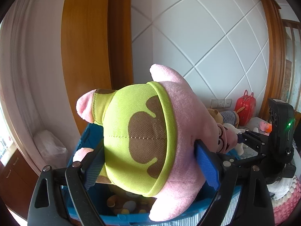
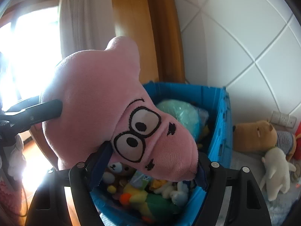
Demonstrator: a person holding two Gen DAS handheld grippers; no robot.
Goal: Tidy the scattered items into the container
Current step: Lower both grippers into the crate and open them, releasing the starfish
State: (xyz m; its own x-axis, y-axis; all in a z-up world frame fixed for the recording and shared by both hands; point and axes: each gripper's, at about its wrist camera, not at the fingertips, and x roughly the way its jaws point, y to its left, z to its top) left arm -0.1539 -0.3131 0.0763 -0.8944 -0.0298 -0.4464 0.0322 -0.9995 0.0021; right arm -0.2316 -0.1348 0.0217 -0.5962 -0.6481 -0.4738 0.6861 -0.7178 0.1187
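Pink star plush [image 1: 180,131]: held in the air over the blue bin, gripped at both ends; lime-green shorts with brown patches face the left wrist camera, embroidered face with round eyes [image 2: 139,137] faces the right wrist camera.
Left tongs [image 1: 150,162]: clamped on the pink star plush at the shorts end; blue pads press into the fabric on either side of the body.
Right tongs [image 2: 152,167]: clamped on the pink star plush at the pointed head, one pad beside the eye, the other under the tip.
Other tongs seen from each side: in the left view the right tongs sit beyond the plush, to the right [image 1: 250,137]; in the right view a black finger of the left tongs presses into the plush at upper left [image 2: 45,109].
Blue bin [image 2: 222,131]: directly below both tongs, open top, already holding toys.
Bin contents: small brown bear [image 2: 118,169], teal plush [image 2: 180,116], yellow and green toy [image 2: 143,197], others too jumbled to tell.
Outside the bin, right of the right tongs: brown bear in striped shirt [image 2: 263,135] lying on its side, white plush [image 2: 276,171] just in front of it.
Farther back: red bag [image 1: 245,104] near the wall sockets [image 1: 221,102].
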